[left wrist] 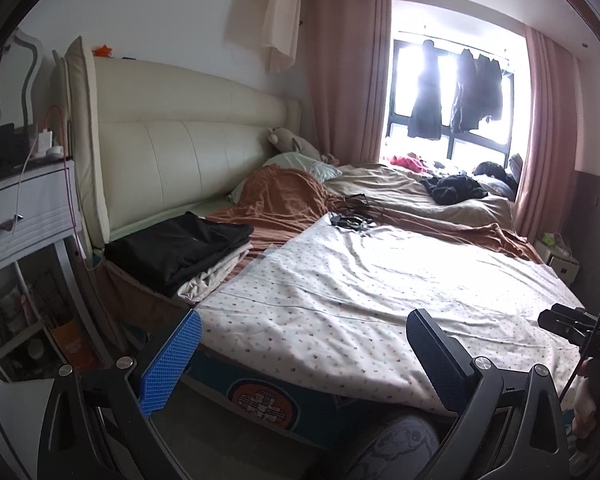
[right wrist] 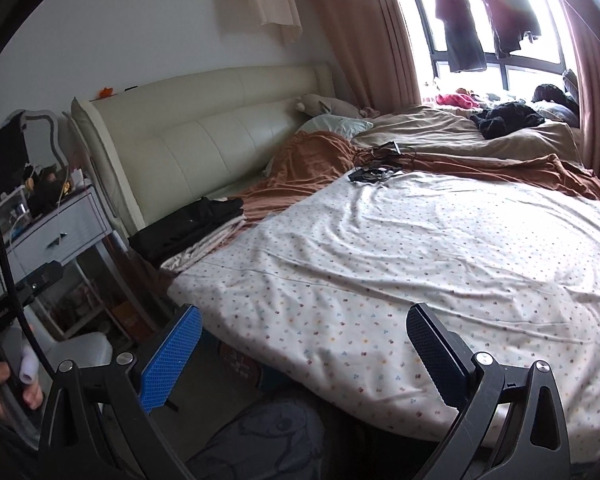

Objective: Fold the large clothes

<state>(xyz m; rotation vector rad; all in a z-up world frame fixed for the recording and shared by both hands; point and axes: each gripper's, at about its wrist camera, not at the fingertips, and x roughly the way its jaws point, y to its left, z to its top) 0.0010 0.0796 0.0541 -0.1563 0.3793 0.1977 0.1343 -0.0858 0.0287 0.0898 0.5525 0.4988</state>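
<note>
white dotted cotton, a sheet (left wrist: 380,288), is lying spread and wrinkled over the near half of the bed (left wrist: 260,396), its front edge hanging just past the bed's blue side. that stretch is offering wide bare cloth in front of both tools. the left tongs (left wrist: 304,356) are hanging with fingers wide apart and nothing between them, above the sheet's near edge. the right tongs (right wrist: 304,356) are doing the same, spread and gripping nothing, over the near part of the sheet. a hand (right wrist: 4,392) is showing at the left rim of the right wrist view, gripping the other tool's handle.

a stack of folded clothes (left wrist: 180,252), black on top and pale beneath, is sitting at the left edge of the bed, close to the cream padded headboard (left wrist: 172,140) and just beside the sheet's far left corner. a brown blanket (left wrist: 284,200) is bunching behind the sheet, with tangled dark cables (left wrist: 352,216) resting where the two meet. a loose black garment (left wrist: 454,190) is lying on a beige cover (left wrist: 384,188) far back by the window (left wrist: 452,92). a white nightstand (left wrist: 28,208) is standing left of the bed, small clutter on top; its drawer is sitting closed.
</note>
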